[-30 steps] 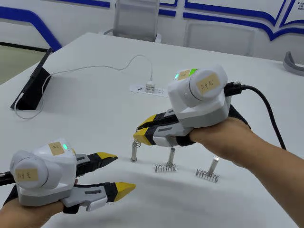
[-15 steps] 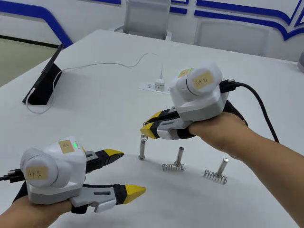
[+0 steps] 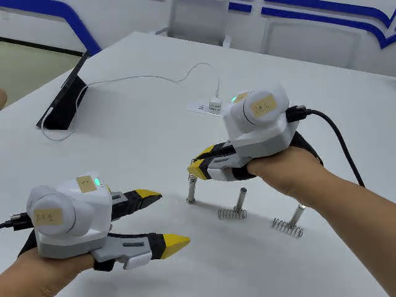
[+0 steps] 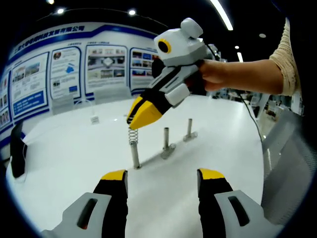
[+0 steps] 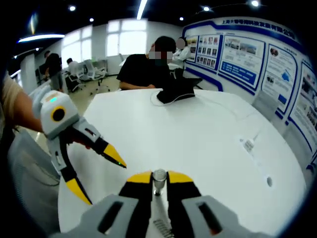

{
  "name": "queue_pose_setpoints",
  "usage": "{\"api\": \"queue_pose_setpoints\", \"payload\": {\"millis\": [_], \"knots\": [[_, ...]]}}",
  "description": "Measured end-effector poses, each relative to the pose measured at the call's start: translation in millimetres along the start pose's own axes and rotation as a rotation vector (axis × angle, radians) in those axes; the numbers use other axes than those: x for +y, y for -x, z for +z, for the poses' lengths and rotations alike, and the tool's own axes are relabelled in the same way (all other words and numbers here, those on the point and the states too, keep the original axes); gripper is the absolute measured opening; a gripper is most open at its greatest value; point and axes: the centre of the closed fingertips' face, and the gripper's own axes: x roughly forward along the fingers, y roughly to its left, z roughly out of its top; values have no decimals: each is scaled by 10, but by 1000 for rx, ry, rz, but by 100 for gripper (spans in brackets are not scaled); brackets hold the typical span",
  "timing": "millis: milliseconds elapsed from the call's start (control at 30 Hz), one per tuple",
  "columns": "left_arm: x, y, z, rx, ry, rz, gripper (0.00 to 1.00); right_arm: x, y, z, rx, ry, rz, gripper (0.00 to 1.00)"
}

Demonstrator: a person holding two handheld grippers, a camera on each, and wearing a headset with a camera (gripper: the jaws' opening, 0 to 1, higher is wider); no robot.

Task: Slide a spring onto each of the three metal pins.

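The spring (image 4: 132, 135) sits at the very top of the leftmost pin (image 4: 134, 157), its coils gathered around the pin's head and not yet run down the shaft. It looks like thin wire: light, springy, and likely to skew or hop off if squeezed hard across its coils. I'd judge the safest handling is a gentle hold on its sides or a push on its top ring, straight down the pin's line. The pin looks stiff and stands upright on a small foot, narrow enough that a sideways shove might tip it.

The right gripper (image 3: 197, 168) is right at that pin's head. In the right gripper view its two yellow-tipped jaws stand close together with the pin head (image 5: 159, 176) between them. Whether they pinch the spring or only flank it I cannot tell.

To the right of the leftmost pin stands the middle pin (image 3: 240, 199), and beyond that the third pin (image 3: 297, 214). Each is bare, with its own coil lying on its side at its foot — the second spring (image 3: 232, 214) and the third spring (image 3: 288, 227). So by my reading one pin is part-way done and two are not yet begun.

The left gripper (image 3: 164, 219) hovers to the left of the leftmost pin and nearer the person, well apart from it, its jaws wide with nothing between them.

Past the leftmost pin, farther from the person, a power strip (image 3: 207, 109) with its cable lies on the white table (image 3: 124, 148).
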Motion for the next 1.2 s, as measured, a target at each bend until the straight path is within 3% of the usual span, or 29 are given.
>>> {"api": "queue_pose_setpoints", "payload": {"millis": [500,1200], "knots": [[32,-4,-8,7,1,0,57,-38,-168,-215,31,-44,-4,12],[29,-20,-19,14,1,-8,57,-33,-335,-426,79,-50,-20,12]]}}
